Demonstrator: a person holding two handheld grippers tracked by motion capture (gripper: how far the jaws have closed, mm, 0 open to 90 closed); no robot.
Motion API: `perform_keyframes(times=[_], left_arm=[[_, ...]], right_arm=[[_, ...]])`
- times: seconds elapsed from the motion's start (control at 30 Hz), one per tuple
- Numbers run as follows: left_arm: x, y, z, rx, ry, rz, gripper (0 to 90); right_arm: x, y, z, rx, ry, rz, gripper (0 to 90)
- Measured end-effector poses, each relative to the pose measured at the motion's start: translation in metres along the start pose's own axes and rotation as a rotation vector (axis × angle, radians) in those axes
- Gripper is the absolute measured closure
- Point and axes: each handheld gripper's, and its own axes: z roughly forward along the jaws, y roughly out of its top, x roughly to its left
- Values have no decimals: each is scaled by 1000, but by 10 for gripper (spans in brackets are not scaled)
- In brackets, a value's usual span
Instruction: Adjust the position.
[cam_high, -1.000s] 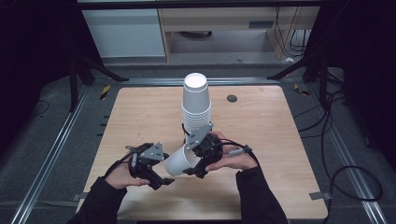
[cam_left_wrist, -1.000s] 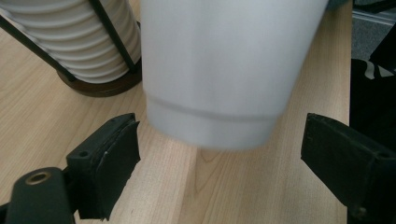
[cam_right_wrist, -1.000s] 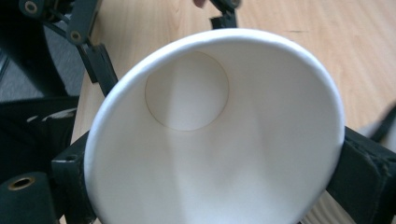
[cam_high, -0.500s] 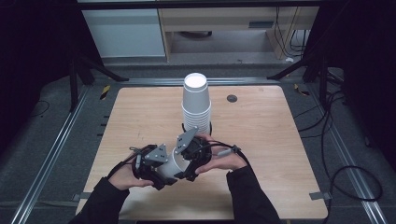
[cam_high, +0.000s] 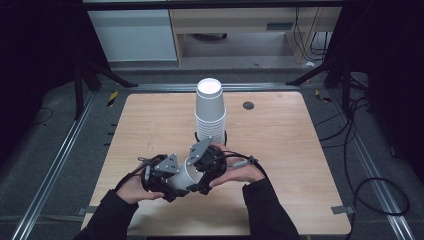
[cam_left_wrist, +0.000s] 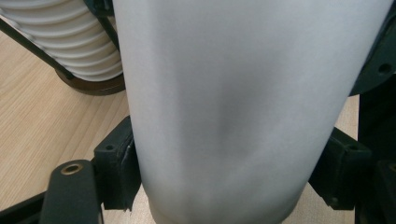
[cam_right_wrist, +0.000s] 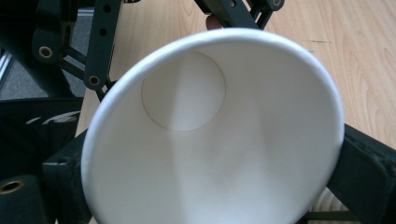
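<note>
While a tall stack of white paper cups stands behind, both grippers' fingers pinch one white paper cup above the wooden table: left gripper and right gripper.

White paper cup — single, empty, rolled rim, lying on its side above the table's near edge, at 7 o'clock from the upturned cup stack — mouth toward 2 o'clock.

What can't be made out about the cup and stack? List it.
- Cup, high view: its rim, hidden by the right tongs.
- Cup base, left gripper view: cut off by the bottom edge.
- Stack, left gripper view: mostly hidden behind the cup.
- Stack count, high view: rims too small.
</note>
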Motion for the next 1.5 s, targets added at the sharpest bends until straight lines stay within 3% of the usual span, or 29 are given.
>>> perform_keyframes(times=[0.13, 0.5, 0.77, 0.87, 0.97, 1.17, 1.5], left_arm=[[2, -2, -4, -18, 0, -11, 225], [10, -9, -18, -83, 25, -45, 224], [10, -9, -25, -206, 27, -79, 223], [9, -8, -24, -235, 33, -87, 223], [7, -7, -21, -262, 12, -93, 223], [2, -2, -13, -261, 6, -82, 222], [-5, 3, -5, -255, -2, -53, 223]], right_arm=[[-2, -2, -3, -26, -20, 14, 32], [-4, -18, -31, -178, -52, 91, 30], [-1, -42, -40, -250, -86, 167, 33], [2, -47, -42, -297, -81, 194, 33], [4, -49, -42, -342, -68, 206, 32], [6, -47, -36, -412, -30, 225, 33], [5, -39, -20, -431, 16, 236, 31]])
